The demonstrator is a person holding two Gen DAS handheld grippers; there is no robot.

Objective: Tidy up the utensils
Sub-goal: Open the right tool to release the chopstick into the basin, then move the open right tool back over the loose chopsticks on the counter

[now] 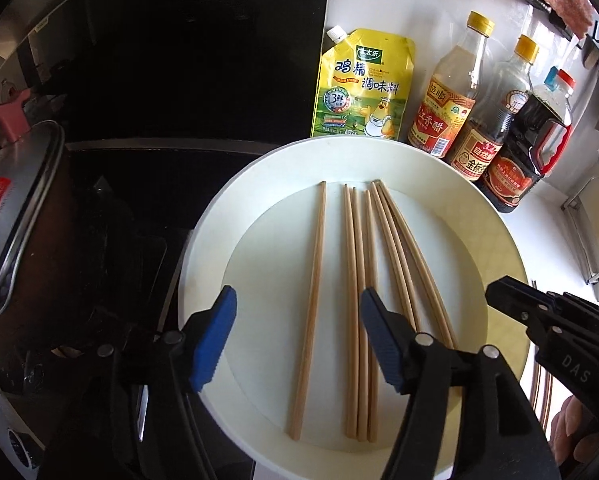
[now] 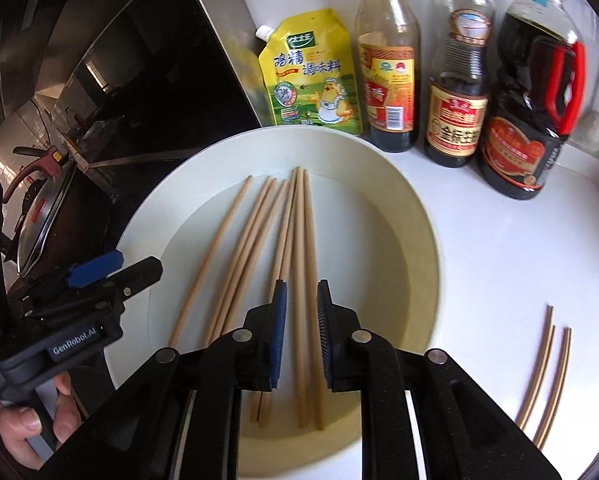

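Several wooden chopsticks (image 1: 355,300) lie side by side in a round white plate (image 1: 479,216). My left gripper (image 1: 297,304) hovers open over the plate's near side, its blue pads either side of a lone chopstick (image 1: 315,264) and touching nothing. In the right wrist view, my right gripper (image 2: 301,286) stands open by a narrow gap above two chopsticks (image 2: 305,240) on the plate (image 2: 415,220); the pads do not press them. Three more chopsticks (image 2: 543,372) lie on the white counter to the right. Each gripper shows in the other's view: right gripper (image 1: 495,292), left gripper (image 2: 127,270).
Behind the plate stand a yellow seasoning pouch (image 1: 359,84) and three sauce bottles (image 1: 447,92). A lidded pot (image 1: 15,216) sits left on the black stove (image 1: 139,184). A wire rack (image 1: 595,232) is at the right. A hand (image 2: 39,424) holds the left gripper.
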